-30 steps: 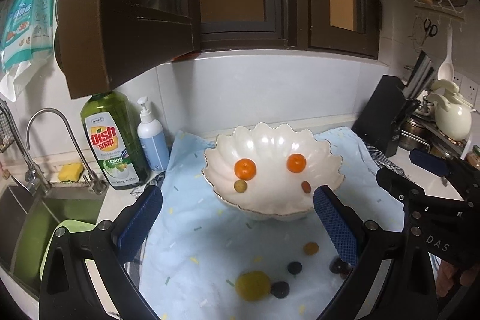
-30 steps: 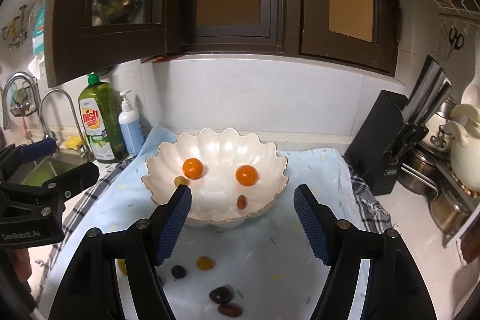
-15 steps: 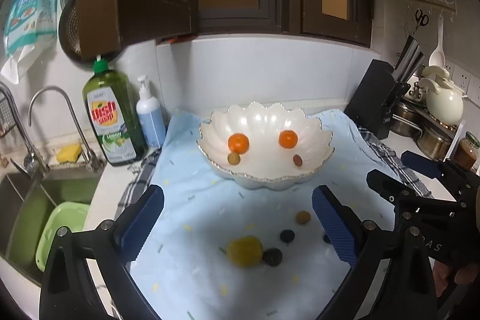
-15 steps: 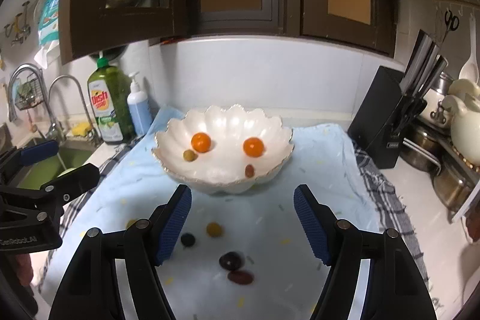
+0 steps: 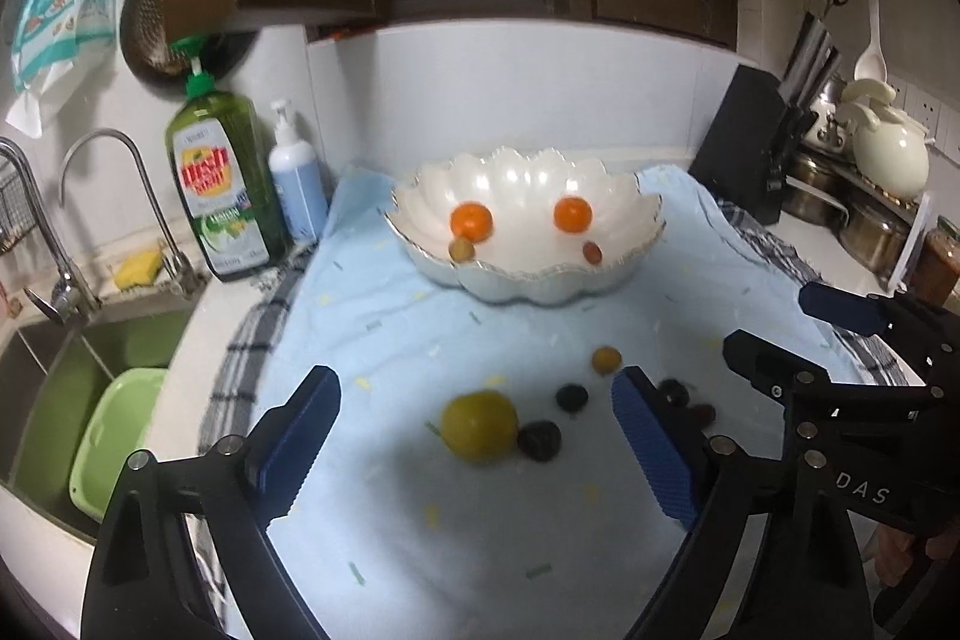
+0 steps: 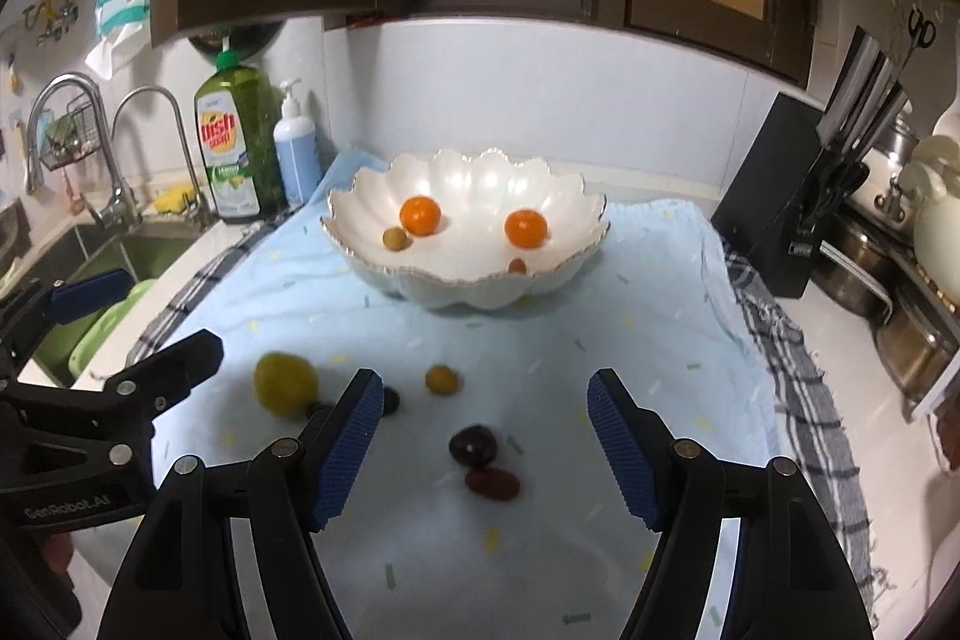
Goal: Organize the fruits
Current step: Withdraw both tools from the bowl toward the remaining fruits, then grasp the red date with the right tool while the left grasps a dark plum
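Observation:
A white scalloped bowl [image 5: 624, 274] [image 6: 564, 274] stands on a light blue cloth and holds two oranges [image 5: 471, 221] [image 6: 420, 215], a green grape and a reddish grape. Loose on the cloth lie a yellow fruit [image 5: 479, 424] [image 6: 285, 383], a small yellow-orange fruit [image 5: 606, 359] [image 6: 442, 379], dark grapes [image 5: 539, 439] [image 6: 473, 445] and a red grape [image 6: 492, 483]. My left gripper [image 5: 474, 451] is open and empty, above the yellow fruit. My right gripper [image 6: 486, 451] is open and empty, above the dark grape.
A sink [image 5: 72, 370] with a green basin and taps lies at the left. A green dish soap bottle [image 5: 219, 184] and a blue pump bottle [image 5: 297, 187] stand behind the cloth. A black knife block [image 6: 798, 208], pots and a cream kettle [image 5: 888, 148] are at the right. Dark cabinets hang overhead.
Both grippers have pulled back from the bowl and tilted down, so the loose fruits on the cloth now sit between the fingers. Both stay open.

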The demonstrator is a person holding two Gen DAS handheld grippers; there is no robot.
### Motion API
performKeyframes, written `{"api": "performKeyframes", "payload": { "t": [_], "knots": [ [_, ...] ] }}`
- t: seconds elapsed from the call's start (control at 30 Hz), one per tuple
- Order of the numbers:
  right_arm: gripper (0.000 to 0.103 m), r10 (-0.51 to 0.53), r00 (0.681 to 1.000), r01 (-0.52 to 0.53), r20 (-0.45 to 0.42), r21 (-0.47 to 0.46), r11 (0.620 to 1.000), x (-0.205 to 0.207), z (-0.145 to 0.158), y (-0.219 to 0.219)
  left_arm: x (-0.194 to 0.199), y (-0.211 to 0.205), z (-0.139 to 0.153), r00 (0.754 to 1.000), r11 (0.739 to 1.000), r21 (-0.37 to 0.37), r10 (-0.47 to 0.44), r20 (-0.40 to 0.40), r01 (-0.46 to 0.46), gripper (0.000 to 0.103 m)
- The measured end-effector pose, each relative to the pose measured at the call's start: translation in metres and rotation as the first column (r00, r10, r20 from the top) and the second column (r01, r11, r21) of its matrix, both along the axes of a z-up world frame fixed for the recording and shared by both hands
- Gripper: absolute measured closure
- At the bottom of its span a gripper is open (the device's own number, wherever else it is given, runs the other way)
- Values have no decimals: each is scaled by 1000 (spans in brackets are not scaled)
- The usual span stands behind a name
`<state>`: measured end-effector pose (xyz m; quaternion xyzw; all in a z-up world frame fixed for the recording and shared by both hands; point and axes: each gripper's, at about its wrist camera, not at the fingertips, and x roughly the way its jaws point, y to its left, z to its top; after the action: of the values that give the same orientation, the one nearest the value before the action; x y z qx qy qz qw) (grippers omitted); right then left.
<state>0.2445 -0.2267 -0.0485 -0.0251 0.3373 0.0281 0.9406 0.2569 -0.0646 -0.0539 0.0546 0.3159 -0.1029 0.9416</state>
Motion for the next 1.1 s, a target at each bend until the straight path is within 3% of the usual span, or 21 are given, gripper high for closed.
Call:
{"api": "performKeyframes", "payload": {
  "t": [0.6,1.1],
  "knots": [
    [33,-25,994,28,-108,28,999,-1,-45,-14,-1,-36,-48,989,989,62,-127,-72,132,41],
    [48,8,985,2,-171,57,998,11,-74,-15,16,-45,-79,982,985,76,-143,-127,153,58]
  ]
}}
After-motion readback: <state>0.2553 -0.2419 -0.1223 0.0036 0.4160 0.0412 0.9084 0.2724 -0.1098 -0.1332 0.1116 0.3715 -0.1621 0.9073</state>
